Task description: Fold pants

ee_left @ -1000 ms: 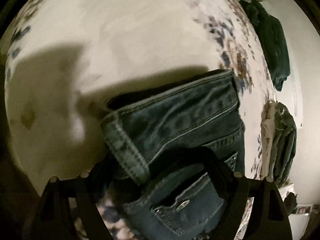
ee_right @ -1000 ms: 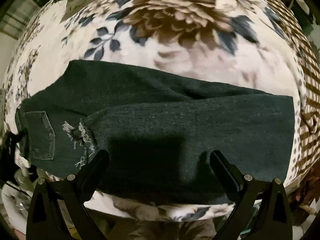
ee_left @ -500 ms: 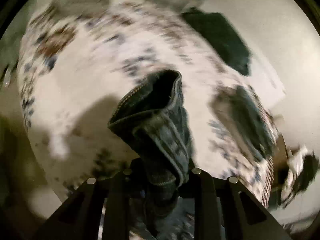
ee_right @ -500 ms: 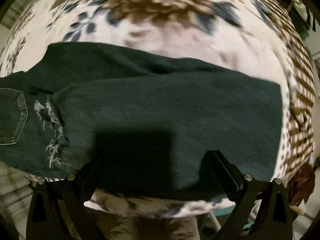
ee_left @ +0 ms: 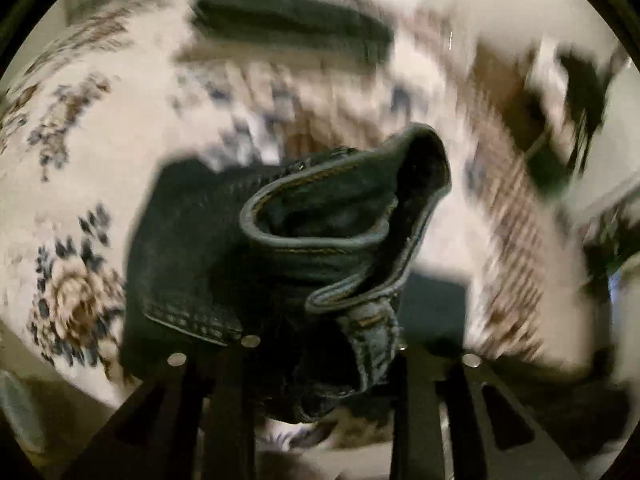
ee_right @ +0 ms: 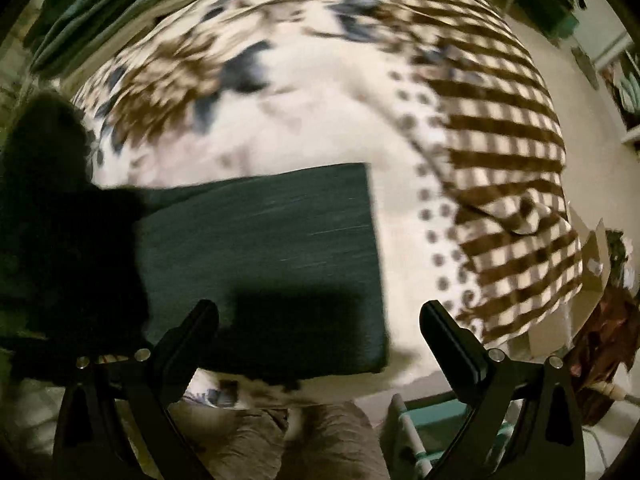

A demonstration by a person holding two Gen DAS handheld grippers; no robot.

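Dark blue denim pants [ee_left: 304,248] are bunched up right in front of your left gripper [ee_left: 324,350], clamped at the waistband, fingers closed tight on the fabric. Yellow-stitched waistband curls into an open loop just past the fingertips, lifted off the bed. Rest of the view there is motion-blurred.

Your right gripper [ee_right: 320,316] is wide open, holding nothing, fingers apart above the near edge of the pants. From that side, the folded leg section [ee_right: 272,256] lies flat on the floral cream-and-brown bedspread [ee_right: 304,120], its straight end edge toward the right, near the front edge of the bed. A dark, shapeless mass at the far left of that view overlaps the leg; can't tell what it is.

Further out: bedspread switches to a brown-and-cream checked border [ee_right: 508,160] on the right, dotted band between the two patterns. Beyond the bed at top left, a stack of dark green folded clothes [ee_right: 104,12], blurred. In the left view another dark garment [ee_left: 292,24] lies at the far side, too smeared to identify.
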